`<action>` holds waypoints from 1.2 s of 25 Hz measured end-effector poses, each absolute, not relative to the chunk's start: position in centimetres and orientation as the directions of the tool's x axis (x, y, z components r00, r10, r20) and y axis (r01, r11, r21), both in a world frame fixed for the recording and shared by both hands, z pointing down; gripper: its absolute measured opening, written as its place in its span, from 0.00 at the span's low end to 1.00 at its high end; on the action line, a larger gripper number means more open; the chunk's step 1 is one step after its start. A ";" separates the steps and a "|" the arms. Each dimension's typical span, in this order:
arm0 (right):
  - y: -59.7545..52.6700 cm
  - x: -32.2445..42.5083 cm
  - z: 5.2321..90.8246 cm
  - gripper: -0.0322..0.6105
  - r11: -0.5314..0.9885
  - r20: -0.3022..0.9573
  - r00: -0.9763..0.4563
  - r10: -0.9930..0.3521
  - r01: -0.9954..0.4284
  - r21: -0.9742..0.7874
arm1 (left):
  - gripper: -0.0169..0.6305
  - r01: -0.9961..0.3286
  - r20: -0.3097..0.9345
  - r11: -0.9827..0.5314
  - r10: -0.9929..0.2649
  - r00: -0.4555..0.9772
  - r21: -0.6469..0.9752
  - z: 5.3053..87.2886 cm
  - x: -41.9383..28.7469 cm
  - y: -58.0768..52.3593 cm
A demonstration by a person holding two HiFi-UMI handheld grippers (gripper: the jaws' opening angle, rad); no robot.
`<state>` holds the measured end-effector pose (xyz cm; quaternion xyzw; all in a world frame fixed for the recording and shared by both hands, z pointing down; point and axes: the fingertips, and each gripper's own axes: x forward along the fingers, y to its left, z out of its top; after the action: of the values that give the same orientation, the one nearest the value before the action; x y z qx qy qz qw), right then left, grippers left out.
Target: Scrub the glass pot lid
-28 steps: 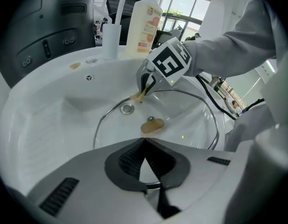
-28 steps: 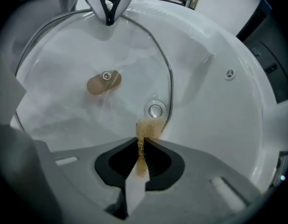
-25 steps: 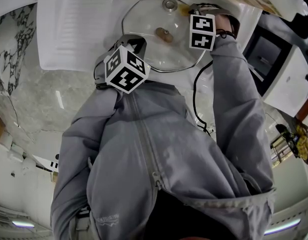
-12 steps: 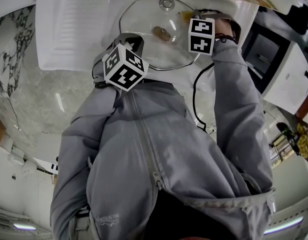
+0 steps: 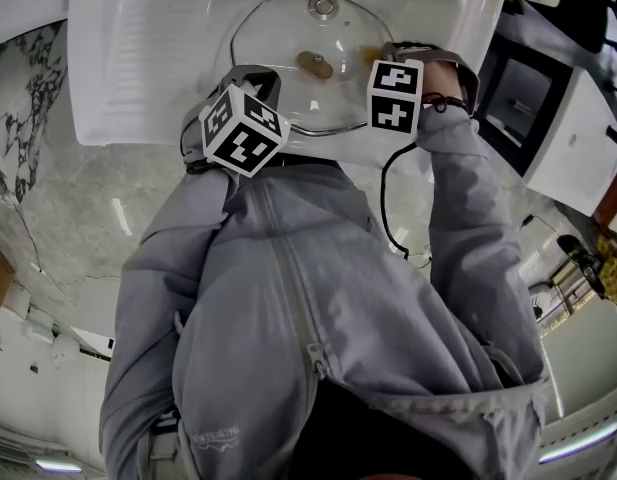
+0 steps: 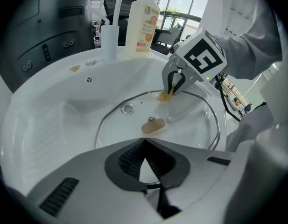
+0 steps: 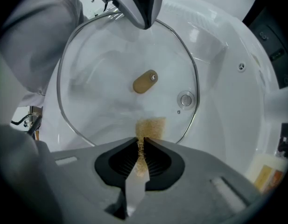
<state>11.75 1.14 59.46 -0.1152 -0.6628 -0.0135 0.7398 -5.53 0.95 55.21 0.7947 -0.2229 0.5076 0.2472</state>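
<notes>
Right gripper (image 7: 141,140) clamps tan scrub pad (image 7: 151,126); I note pad now lower-frame on glass pot lid (image 7: 106,108) than second ago. Left gripper (image 6: 144,141) pinches lid rim. Scrubbing underway.

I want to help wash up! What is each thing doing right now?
glass pot lid: lying in the sink, rim clamped
left gripper: shut on the lid's rim
right gripper: shut on the scrub pad
scrub pad: pinched, hanging over the lid
soap bottle: upright by the sink

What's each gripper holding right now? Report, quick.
Left gripper: closed on the rim of the glass lid.
Right gripper: closed on the tan scrub pad.
</notes>
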 end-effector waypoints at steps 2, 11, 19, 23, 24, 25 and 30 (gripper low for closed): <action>2.2 11.5 58.7 0.10 0.972 0.982 0.110 0.157 0.162 -0.173 | 0.04 -0.601 0.917 -0.782 -0.105 0.386 0.164 55.1 -5.5 0.9; 6.3 7.0 55.5 0.10 0.949 0.950 -0.053 0.309 0.084 -0.304 | 0.04 -0.578 0.919 -0.802 -0.101 0.382 0.152 55.1 -5.3 1.1; 8.1 2.9 52.5 0.10 0.887 0.856 -0.258 0.448 0.006 -0.462 | 0.04 -0.567 0.916 -0.807 -0.088 0.392 0.165 55.4 -5.4 1.1; 8.2 0.8 51.6 0.10 0.852 0.805 -0.347 0.481 -0.031 -0.522 | 0.04 -0.563 0.913 -0.808 -0.082 0.399 0.173 55.5 -5.3 1.0; 8.3 0.2 51.4 0.10 0.840 0.789 -0.369 0.491 -0.040 -0.541 | 0.04 -0.564 0.912 -0.807 -0.082 0.402 0.176 55.6 -5.4 1.1; 8.4 -0.4 51.3 0.10 0.826 0.771 -0.393 0.501 -0.050 -0.562 | 0.04 -0.565 0.911 -0.805 -0.079 0.404 0.181 55.7 -5.4 1.2; 8.0 -3.2 50.5 0.10 0.730 0.641 -0.581 0.502 -0.113 -0.674 | 0.04 -0.562 0.903 -0.804 -0.076 0.422 0.194 55.7 -5.5 1.1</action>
<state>-3.19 8.02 50.48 -0.1191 -0.8182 0.3476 0.4422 -5.49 1.14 55.72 0.8075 -0.1975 0.5000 0.2427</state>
